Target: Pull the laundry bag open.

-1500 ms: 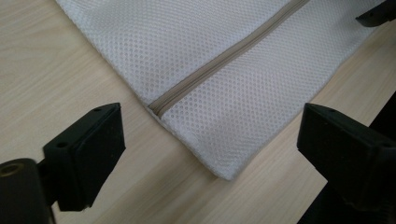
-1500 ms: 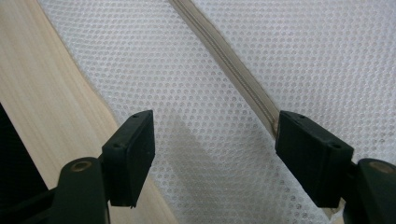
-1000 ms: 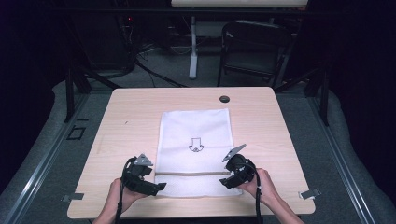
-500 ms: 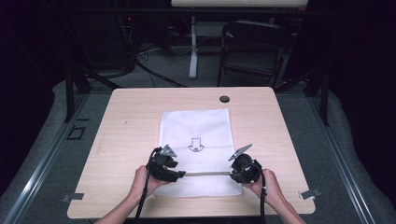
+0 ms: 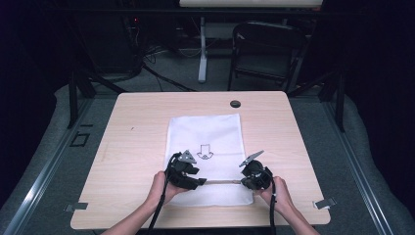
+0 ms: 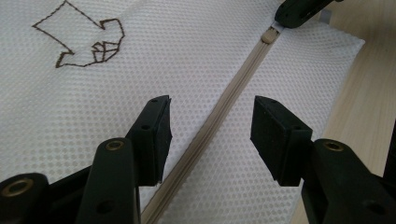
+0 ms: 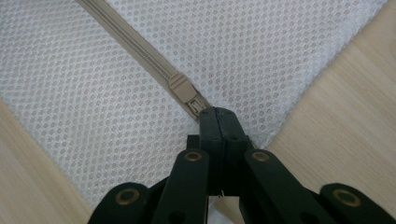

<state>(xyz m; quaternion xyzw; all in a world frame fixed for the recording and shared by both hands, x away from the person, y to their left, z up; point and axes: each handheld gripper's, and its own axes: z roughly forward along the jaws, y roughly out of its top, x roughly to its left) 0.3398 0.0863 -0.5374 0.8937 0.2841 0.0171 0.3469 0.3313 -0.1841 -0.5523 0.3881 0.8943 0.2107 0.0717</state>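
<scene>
A white mesh bag (image 5: 205, 129) with a stitched arrow (image 6: 84, 39) lies flat on the wooden table (image 5: 137, 127). A beige zipper (image 5: 222, 182) runs across its near end. My left gripper (image 6: 210, 123) hovers open over the bag, one pad on each side of the zipper (image 6: 233, 93), neither pressing on it. Its jaws have just been closing from wider, then opened a touch. My right gripper (image 7: 218, 116) is shut on the pull tab just behind the zipper slider (image 7: 184, 91), at the bag's right end. In the high view the left gripper (image 5: 198, 183) and right gripper (image 5: 243, 182) face each other along the zipper.
A small black round cap (image 5: 235, 104) sits in the tabletop near the far edge. Behind the table stand a dark chair (image 5: 264, 49) and a white post (image 5: 202, 49). Bare wood surrounds the bag on both sides.
My left gripper has moved right, from off the bag's left edge onto the bag over the zipper. The right gripper has stayed put and its jaws have shut on the pull tab.
</scene>
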